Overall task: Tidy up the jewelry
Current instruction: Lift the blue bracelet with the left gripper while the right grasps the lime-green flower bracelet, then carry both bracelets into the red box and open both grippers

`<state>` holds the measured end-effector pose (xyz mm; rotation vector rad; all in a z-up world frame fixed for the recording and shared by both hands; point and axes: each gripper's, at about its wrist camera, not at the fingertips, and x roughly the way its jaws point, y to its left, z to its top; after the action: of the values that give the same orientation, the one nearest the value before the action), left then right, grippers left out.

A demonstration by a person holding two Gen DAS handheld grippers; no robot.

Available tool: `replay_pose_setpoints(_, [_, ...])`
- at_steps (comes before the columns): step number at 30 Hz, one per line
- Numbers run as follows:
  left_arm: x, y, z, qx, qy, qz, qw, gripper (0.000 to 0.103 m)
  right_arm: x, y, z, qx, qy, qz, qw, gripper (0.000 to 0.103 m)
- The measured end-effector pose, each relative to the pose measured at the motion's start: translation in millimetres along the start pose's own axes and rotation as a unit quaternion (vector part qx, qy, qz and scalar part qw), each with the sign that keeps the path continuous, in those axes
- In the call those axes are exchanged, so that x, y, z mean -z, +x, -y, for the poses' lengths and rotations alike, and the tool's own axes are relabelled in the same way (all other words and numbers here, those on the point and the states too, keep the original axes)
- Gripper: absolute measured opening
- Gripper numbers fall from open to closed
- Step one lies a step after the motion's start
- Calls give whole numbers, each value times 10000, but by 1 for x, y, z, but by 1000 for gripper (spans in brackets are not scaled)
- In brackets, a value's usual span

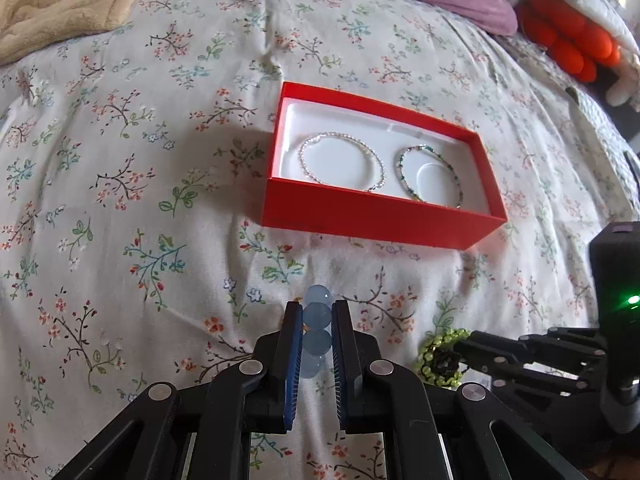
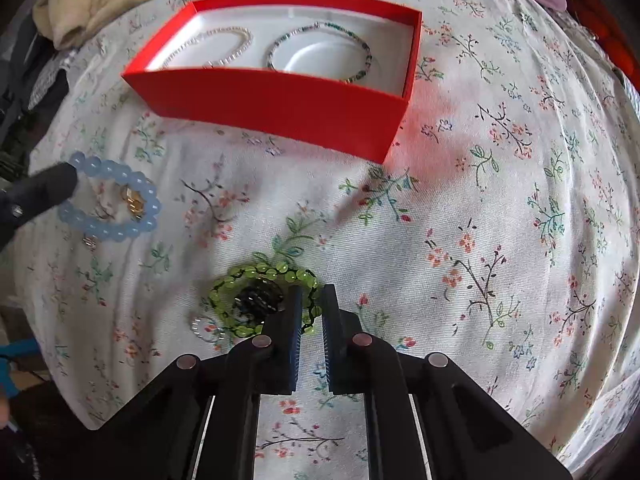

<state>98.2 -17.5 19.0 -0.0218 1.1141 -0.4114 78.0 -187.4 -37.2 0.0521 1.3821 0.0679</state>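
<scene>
Right wrist view has the right claw [image 2: 311, 312] pinched shut on the green bead bracelet [image 2: 260, 300] on the bedspread [image 2: 500, 240], left claw [image 1: 316, 320] clamped on the blue bead bracelet [image 1: 318, 332], so next both probably lift over into the red box [image 2: 280, 104].

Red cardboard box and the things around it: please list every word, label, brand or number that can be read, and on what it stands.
None can be read in either view.
Red cardboard box: outer walls plain, no print visible.
Floral bedsheet: only a flower pattern.
Black device with a green light: no legible marking.
</scene>
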Motion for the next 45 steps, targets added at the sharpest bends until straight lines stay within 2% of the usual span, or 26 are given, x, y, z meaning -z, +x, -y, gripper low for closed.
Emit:
replay_pose_setpoints(7, [-1, -11, -2, 33, -30, 127, 9999, 9, 4, -38, 2, -382, -52, 372, 9986, 10])
replay_pose_setpoints(15, [0, -24, 2, 94, 27, 271, 9996, 9, 8, -64, -2, -634, -179, 681, 9955, 10])
replay_pose_setpoints(25, [-2, -36, 6, 161, 41, 451, 9988, 9, 5, -86, 1, -812, -33, 981, 9919, 10])
replay_pose_setpoints(30, [-9, -39, 5, 237, -112, 528, 9983, 9, -4, -100, 7, -923, 107, 1166, 9888, 10])
replay_pose_setpoints(36, [-26, -43, 11, 486, -144, 838, 9952, 9, -19, -117, 12, -997, 267, 1469, 9837, 10])
replay_pose_setpoints(41, [-40, -38, 18, 689, -185, 975, 9927, 9, -33, -132, 18, -942, 392, 1824, 9779, 10])
replay_pose_setpoints(45, [-55, -30, 27, 895, -225, 1026, 9904, 9, -43, -135, 25, -942, 518, 1940, 9751, 10])
